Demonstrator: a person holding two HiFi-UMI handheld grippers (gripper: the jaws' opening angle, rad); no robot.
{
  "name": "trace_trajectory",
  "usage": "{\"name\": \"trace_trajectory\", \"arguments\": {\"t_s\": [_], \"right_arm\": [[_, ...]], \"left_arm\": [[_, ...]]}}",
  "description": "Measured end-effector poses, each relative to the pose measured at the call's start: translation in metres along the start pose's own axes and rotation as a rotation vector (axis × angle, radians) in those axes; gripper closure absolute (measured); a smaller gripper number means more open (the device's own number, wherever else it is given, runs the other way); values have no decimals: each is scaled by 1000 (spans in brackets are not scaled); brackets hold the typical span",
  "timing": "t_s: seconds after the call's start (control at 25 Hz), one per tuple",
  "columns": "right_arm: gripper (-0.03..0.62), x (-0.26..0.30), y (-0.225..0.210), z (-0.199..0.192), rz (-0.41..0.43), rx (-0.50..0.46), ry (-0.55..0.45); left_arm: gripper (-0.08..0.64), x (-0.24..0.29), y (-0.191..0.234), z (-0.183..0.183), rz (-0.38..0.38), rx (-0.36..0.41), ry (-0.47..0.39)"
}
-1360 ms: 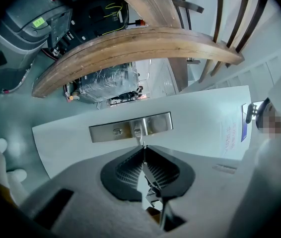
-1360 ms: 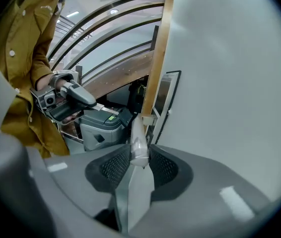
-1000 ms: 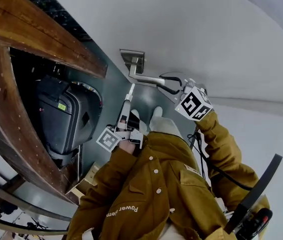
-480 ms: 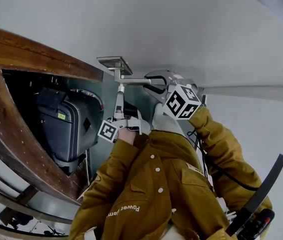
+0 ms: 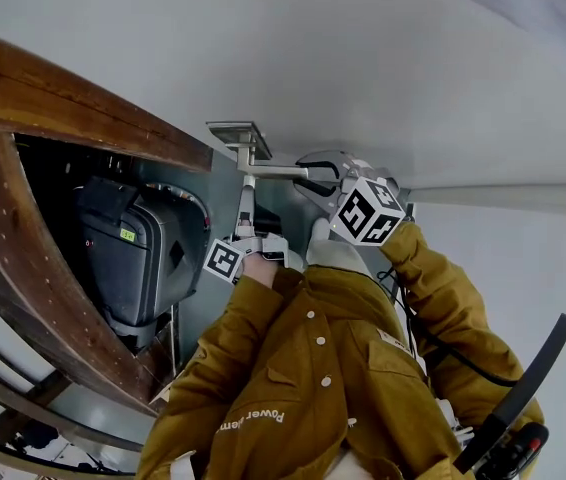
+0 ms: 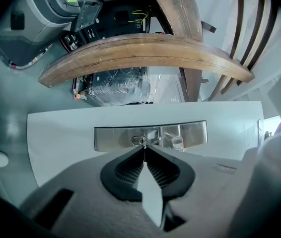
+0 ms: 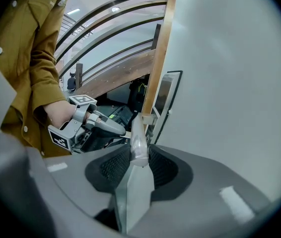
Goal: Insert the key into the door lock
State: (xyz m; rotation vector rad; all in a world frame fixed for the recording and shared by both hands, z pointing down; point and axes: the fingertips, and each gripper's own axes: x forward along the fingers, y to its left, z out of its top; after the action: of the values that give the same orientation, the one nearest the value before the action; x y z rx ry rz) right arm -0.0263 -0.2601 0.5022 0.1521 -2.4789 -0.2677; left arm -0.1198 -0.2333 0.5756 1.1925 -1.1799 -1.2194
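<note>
The door [image 5: 383, 58] is the biggest thing I see; it fills the upper and right part of the head view. Its edge runs down the middle of the frame. Left of this edge a thick wooden beam [image 5: 63, 98] crosses the upper left, and below it is a dark opening, so there is free room on that side. On the right side the door surface is bare.

The steel plate [image 6: 110, 137] sits in the centre of the left gripper view, with plain white door on both sides of it. The door handle [image 7: 136, 128] stands out from the plate. In the head view it passes just above the left tool [image 5: 246, 208], and only a narrow gap is between them.

The right tool [image 7: 139, 152] is half closed and clamps the door handle between its pads.

The left tool [image 6: 144, 152] is almost fully closed and pinches the thin key [image 6: 143, 147]. The key points straight forward from the tool tips, and its tip meets the keyhole [image 6: 140, 141] in the plate. How deep it sits I cannot tell.
</note>
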Motion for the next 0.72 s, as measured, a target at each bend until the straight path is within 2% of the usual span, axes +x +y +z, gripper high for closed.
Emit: {"name": "trace_trajectory", "arguments": {"t_s": [0.44,0.72], "right_arm": [[466,0,1,-2,-1,-3,14],[468,1,0,-3,-9,-2,19]], "left_arm": [[537,8,5,6,-15,3,-16],[537,24,3,0,-45,8,7]]}}
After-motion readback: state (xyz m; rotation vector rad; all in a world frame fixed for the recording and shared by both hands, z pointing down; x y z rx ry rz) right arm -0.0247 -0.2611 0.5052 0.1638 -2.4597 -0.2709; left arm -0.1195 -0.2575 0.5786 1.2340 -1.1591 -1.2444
